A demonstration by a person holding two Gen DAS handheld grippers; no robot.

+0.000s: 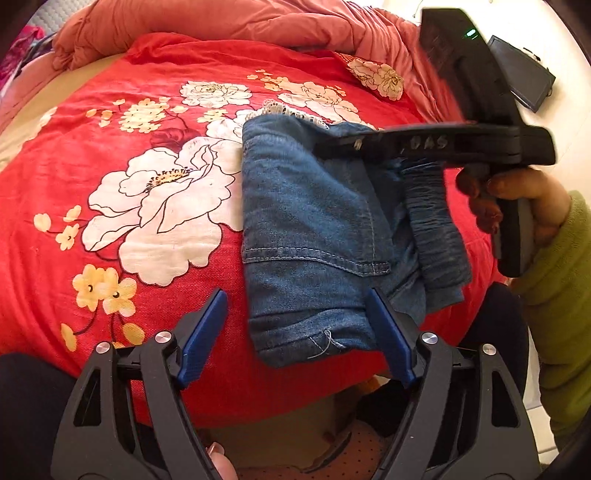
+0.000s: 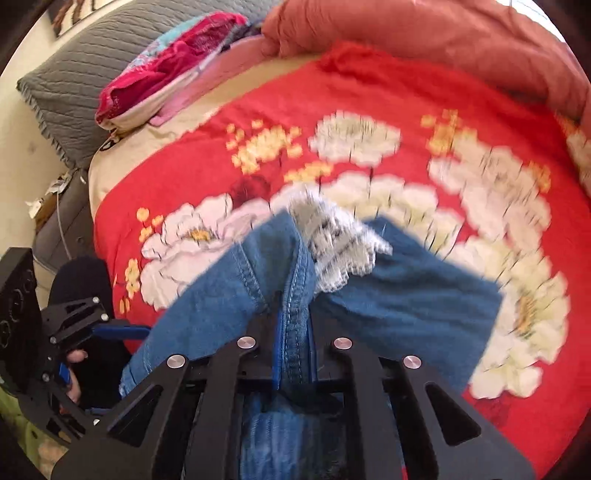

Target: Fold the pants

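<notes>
Folded blue denim pants (image 1: 314, 221) with a white lace trim (image 1: 284, 109) lie on a red floral bedspread (image 1: 147, 147). My left gripper (image 1: 295, 299) stands open at their near edge. Its right finger rests on the denim and its left finger is over the bedspread. My right gripper (image 1: 325, 146) reaches in from the right, held by a hand in a green sleeve (image 1: 561, 277). In the right wrist view, my right gripper (image 2: 295, 314) is shut on a stitched seam of the pants (image 2: 406, 302), and the lace trim (image 2: 332, 236) bunches just beyond the fingers.
A salmon quilt (image 1: 221, 22) is heaped along the far side of the bed. A grey pillow (image 2: 74, 74) and pink-red clothes (image 2: 166, 70) lie at the far left. A dark flat device (image 1: 521, 70) sits off the bed at upper right.
</notes>
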